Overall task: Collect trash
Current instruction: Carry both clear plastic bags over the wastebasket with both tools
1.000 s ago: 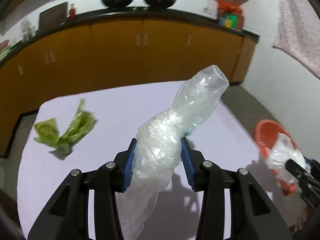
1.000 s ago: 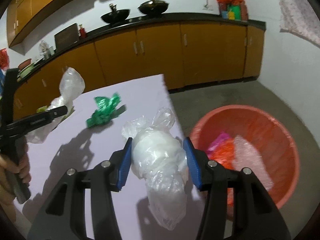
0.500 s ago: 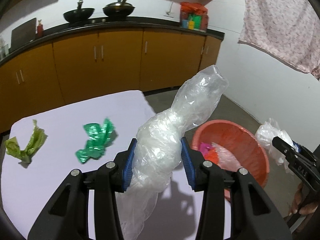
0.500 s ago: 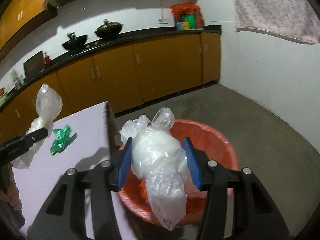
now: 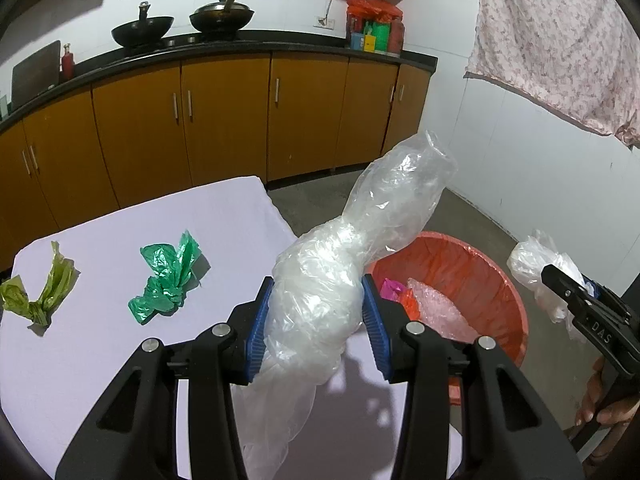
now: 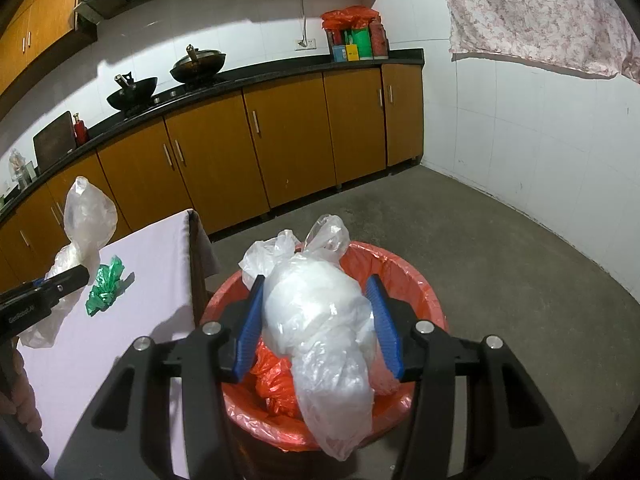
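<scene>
Woks (image 5: 182, 26) on counter (image 5: 240, 42) — far behind

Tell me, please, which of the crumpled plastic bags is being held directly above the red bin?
The white crumpled plastic bag in the right gripper, over the red bin; the long clear one is above the table.

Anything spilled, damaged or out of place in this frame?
Nothing stands out. Each tool, left and right, grips a clear plastic bag; the right one is above the red bin. Green wrapper and olive wrapper lie uncollected on the table.
</scene>
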Demonstrator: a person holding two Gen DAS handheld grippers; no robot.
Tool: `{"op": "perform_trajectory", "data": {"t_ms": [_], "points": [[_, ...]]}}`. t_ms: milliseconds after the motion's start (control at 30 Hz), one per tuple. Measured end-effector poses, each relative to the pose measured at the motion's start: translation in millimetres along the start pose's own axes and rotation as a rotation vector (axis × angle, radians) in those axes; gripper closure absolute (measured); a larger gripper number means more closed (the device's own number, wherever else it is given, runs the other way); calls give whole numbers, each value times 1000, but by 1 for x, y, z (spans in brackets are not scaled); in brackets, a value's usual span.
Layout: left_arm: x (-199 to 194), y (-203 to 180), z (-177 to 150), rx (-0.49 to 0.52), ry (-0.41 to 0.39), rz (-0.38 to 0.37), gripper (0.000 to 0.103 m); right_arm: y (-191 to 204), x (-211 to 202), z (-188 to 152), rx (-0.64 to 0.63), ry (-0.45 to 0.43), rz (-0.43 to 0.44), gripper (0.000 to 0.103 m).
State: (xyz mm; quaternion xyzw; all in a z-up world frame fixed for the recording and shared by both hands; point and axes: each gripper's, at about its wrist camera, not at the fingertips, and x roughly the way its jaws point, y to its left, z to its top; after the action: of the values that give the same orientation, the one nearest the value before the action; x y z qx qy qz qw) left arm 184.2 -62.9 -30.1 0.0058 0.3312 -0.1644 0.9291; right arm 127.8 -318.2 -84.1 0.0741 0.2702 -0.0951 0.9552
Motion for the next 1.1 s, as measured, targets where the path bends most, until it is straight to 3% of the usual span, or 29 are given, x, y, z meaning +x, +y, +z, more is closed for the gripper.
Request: {"op": "perform_trajectory", "data": {"t_ms": [1100], "points": [[16, -27, -5, 9, 41, -49, 59, -12, 6, 1, 40, 5, -26, 53]]}}
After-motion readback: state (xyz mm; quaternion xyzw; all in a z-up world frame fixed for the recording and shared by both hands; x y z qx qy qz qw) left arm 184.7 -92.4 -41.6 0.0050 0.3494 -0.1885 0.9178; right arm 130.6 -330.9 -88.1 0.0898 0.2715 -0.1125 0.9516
